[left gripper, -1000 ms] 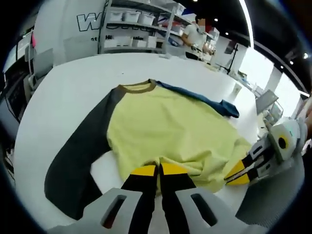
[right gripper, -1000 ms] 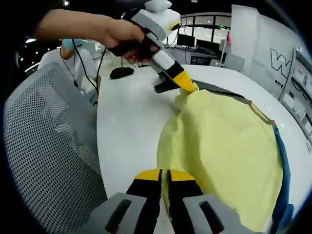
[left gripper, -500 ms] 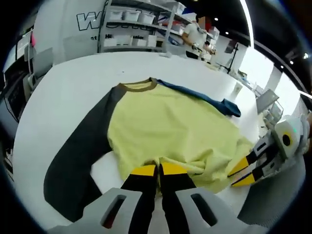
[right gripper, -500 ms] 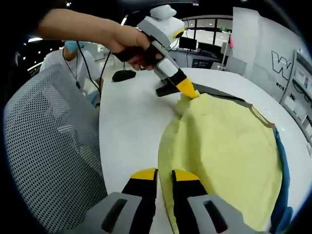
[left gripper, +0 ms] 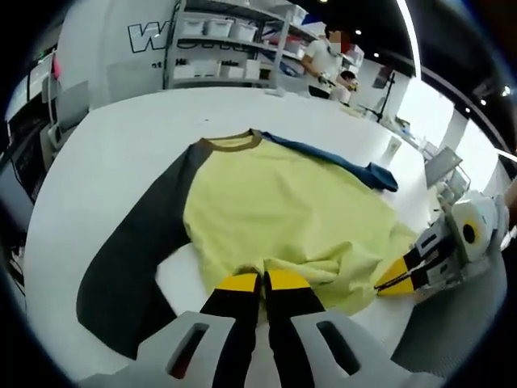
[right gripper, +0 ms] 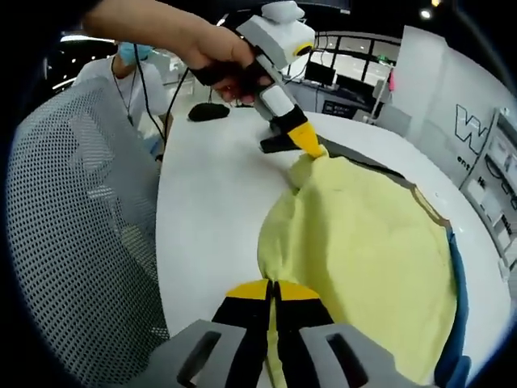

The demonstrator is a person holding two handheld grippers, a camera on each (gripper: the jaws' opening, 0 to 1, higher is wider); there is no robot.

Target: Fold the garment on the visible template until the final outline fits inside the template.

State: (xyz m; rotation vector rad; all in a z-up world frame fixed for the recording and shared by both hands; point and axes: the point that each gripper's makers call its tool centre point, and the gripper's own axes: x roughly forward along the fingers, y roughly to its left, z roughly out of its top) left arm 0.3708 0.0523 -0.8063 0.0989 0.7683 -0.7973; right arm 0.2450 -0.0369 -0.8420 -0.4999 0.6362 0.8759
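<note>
The left gripper pinches the near hem of the garment with its jaws pressed together on the cloth; the right gripper nips the same hem further right. To fold well, I judge both corners should rise together, level and taut, and travel toward the collar. The garment lies flat on the white table, long axis running near to far, collar at the far end, dark sleeve trailing left.

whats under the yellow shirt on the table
A blue cloth sticks out from under the far edge of the yellow shirt, on the white table. How far it runs beneath the shirt is covered, as is any template.
</note>
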